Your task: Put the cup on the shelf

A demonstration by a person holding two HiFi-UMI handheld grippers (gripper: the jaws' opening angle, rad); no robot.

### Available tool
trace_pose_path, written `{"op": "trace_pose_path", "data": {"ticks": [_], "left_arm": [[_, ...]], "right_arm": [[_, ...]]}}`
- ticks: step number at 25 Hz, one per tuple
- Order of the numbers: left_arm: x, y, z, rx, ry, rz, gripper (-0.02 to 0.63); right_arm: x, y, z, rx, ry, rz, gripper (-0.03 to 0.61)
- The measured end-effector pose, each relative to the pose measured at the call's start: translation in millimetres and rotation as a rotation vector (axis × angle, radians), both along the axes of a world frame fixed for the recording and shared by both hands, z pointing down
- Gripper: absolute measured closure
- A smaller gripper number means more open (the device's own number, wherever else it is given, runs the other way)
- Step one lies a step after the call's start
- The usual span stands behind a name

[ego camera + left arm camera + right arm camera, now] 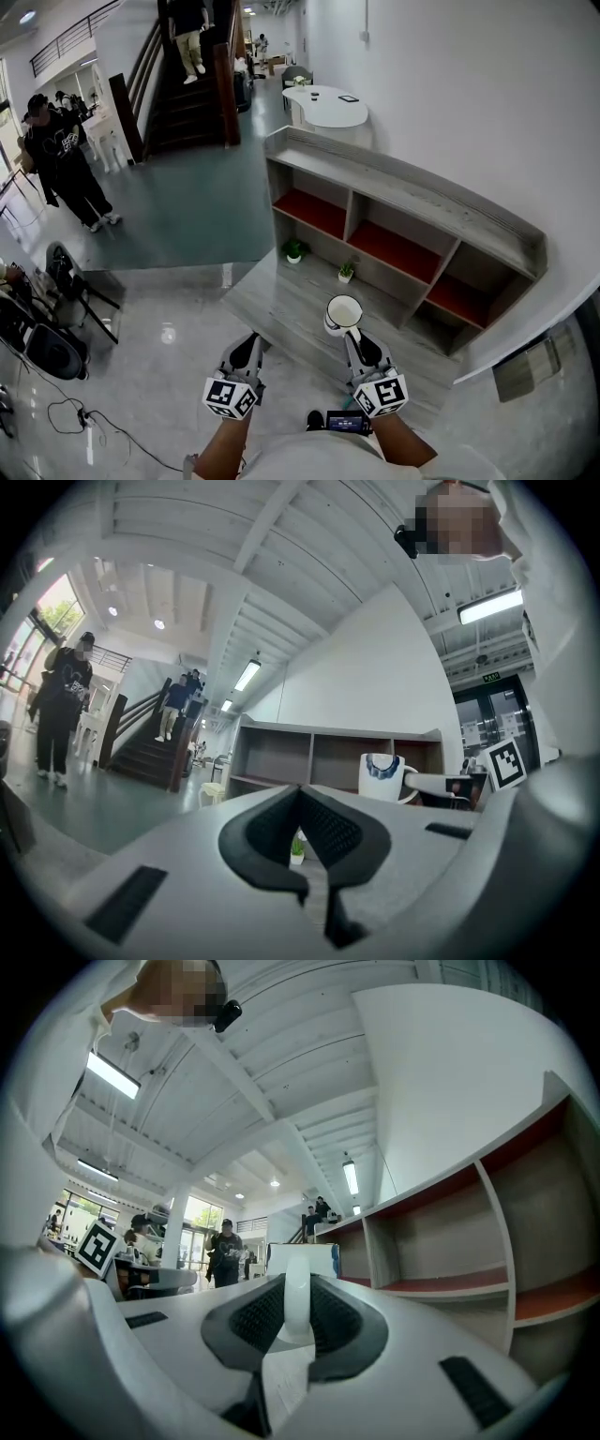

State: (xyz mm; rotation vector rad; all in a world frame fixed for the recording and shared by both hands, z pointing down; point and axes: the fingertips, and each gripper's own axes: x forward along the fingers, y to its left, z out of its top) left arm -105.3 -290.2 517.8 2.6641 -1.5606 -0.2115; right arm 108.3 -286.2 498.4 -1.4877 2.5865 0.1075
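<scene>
**Right gripper has the cup by the handle, not on the shelf yet**

The right gripper (295, 1324) is doing all the work here. Its jaws are only partly open, and the black ribbed pads (251, 1318) are clamped on the white handle (296, 1299) of the cup (343, 314). The handle stands upright between them, and the cup body sits just past the tips. In the head view the cup is mouth-up and held off the ground over the low grey wooden platform (281, 305). From the other side you can see a blue pattern around the rim.

The left gripper (302, 844) sits beside it at about the same level. Its jaws are together at the tips with nothing in them. A tiny potted plant (297, 850) peeks through the gap above the tips, but it's far off on the platform.

The grey shelf (403, 199) is ahead against the white wall, with red floors in its cubbies. The cup is well short of them. A second little plant (347, 271) sits on the platform in front of the shelf.
</scene>
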Motion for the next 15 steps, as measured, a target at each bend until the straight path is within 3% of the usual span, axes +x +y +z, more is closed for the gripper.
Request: {"op": "trace_pose_path", "data": {"ticks": [15], "left_arm": [[16.9, -97.3, 1.1, 0.001, -0.014, -0.018, 0.606]], "right_arm": [[7.1, -106.6, -7.4, 0.034, -0.023, -0.038, 0.502]]}}
